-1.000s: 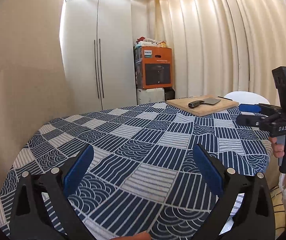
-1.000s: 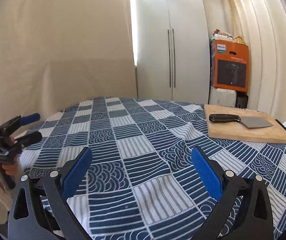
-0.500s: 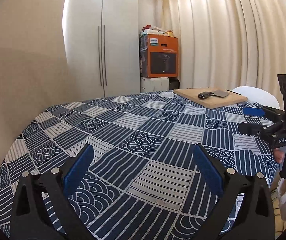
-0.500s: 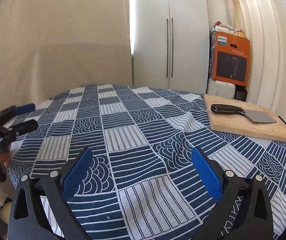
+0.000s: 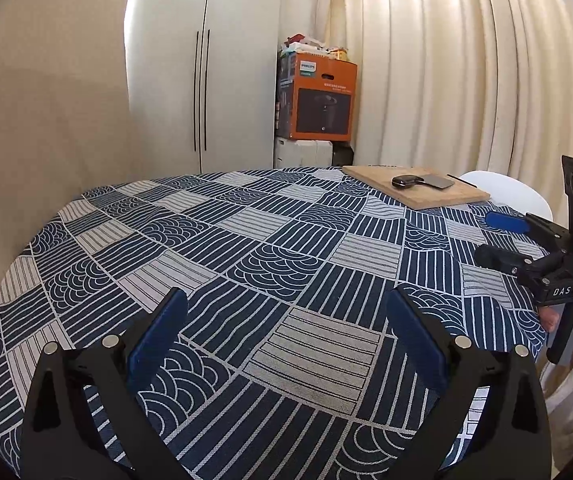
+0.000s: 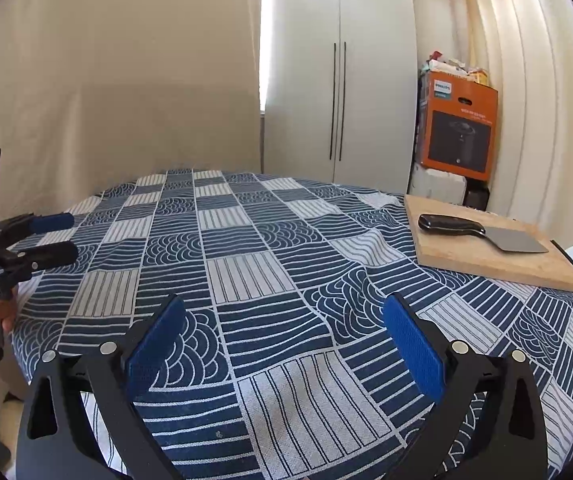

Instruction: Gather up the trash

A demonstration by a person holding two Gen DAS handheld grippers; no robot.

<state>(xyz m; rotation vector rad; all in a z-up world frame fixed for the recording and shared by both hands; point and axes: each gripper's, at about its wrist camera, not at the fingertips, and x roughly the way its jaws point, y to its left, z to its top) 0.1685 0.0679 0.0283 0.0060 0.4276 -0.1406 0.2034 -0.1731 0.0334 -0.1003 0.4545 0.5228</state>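
Patterned tablecloth (image 5: 270, 248) lies beneath both spread, empty hand-held grippers (image 5: 286, 332) (image 6: 282, 332).

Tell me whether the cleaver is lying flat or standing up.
Lying flat: the cleaver rests on its side on the cutting board, blade face up.

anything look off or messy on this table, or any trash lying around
Nothing is spilled or damaged, and no trash shows on the tablecloth. The one hazard is a cleaver left lying flat on the wooden cutting board at the table's right edge. Both the left gripper and the right gripper are open and empty.
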